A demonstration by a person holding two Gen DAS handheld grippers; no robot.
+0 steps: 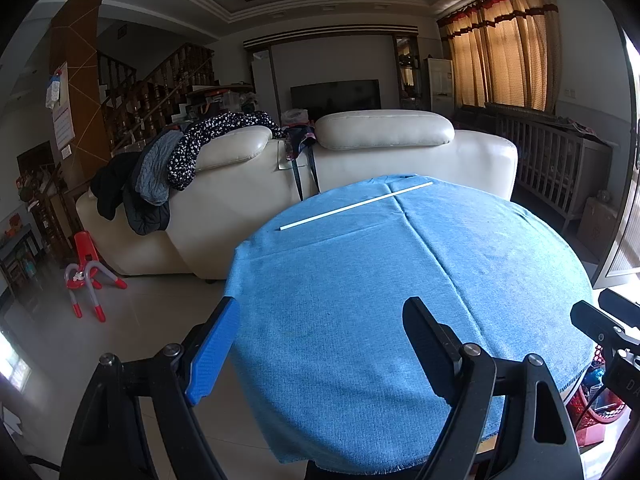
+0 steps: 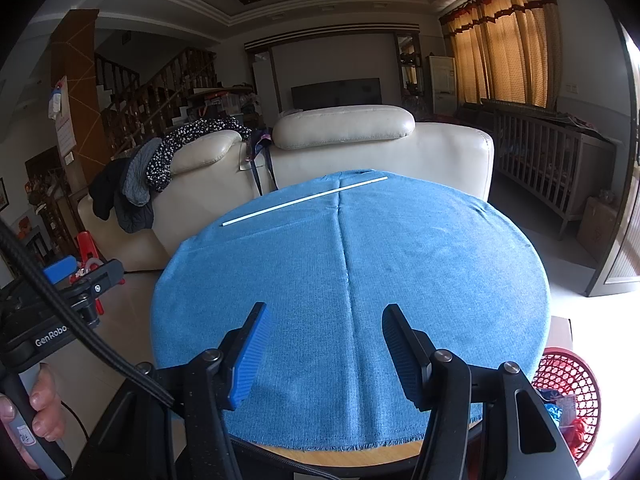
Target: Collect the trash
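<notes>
Right wrist view: thin white plastic stick (image 2: pixel 305 199) flat on round blue cloth-covered table (image 2: pixel 440 264), prob light, stiff, slippery; pinch mid-length. Right gripper (image 2: pixel 326 354) + left gripper (image 1: pixel 326 354) both gape, empty.

cream sofa (image 1: pixel 360 168), draped clothes (image 1: pixel 168 168), television (image 1: pixel 335 94)

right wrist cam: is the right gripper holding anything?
No. The right gripper stands open over the blue cloth with nothing between its pads, and the white stick lies far across the table.
</notes>
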